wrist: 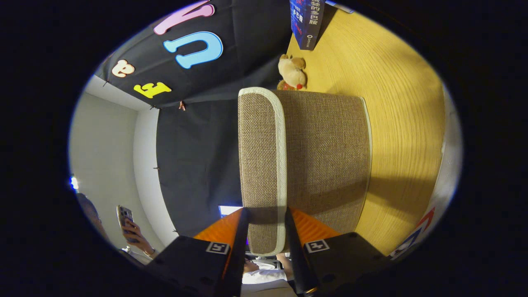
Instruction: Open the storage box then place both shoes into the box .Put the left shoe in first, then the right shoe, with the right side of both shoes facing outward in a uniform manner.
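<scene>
To the left of the storage box [305,165], a person's hand [134,237] held a phone [125,216] up in front of a pale wall. The gripper [266,231] had its two fingers closed on the box lid [260,165], one on each side of its pale-trimmed edge, with the lid clamped between them. The woven brown box sat on a wooden table [396,136]. Beyond the box lay a plush toy [293,73], and past that stood a dark blue book [306,20].
</scene>
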The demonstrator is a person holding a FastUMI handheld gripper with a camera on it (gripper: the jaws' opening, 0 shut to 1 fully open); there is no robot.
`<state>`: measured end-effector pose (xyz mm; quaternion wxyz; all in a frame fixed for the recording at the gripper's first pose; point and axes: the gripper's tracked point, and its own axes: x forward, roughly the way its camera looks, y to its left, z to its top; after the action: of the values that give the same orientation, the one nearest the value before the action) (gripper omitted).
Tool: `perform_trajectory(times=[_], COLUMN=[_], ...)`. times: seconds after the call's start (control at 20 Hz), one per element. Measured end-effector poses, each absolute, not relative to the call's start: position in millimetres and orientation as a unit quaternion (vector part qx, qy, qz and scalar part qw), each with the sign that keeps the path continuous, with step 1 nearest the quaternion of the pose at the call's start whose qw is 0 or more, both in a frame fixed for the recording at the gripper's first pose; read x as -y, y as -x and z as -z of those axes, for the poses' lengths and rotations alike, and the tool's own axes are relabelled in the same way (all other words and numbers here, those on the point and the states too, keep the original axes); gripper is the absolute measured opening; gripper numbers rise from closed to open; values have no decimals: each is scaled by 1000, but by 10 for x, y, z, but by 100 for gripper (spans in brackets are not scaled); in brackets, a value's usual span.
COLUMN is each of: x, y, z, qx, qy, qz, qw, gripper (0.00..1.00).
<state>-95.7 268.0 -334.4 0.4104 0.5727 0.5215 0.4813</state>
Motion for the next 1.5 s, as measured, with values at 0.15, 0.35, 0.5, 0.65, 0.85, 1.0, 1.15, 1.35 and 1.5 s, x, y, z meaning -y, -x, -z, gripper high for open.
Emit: perform_trajectory(times=[0.15,0.35,0.5,0.65,0.85,1.0,1.15,1.35,1.5], x=[-2638,-2611,-2679,-2861,-3232,-3543,-3849,-4270,-4507], y=[839,764,627,578,555,578,630,686,664], z=[3191,2797,2436,2047,1569,1344,1219,1065,1023], qx=[-494,-469,-443,-422,-395,-387,-385,-386,-377], qy=[-586,-588,-585,-569,-554,-534,-526,-515,-491], qz=[-485,-492,-494,-507,-524,-534,-535,-540,-531], qw=[421,438,467,491,511,530,537,543,579], gripper=[5,5,5,5,5,5,5,5,6])
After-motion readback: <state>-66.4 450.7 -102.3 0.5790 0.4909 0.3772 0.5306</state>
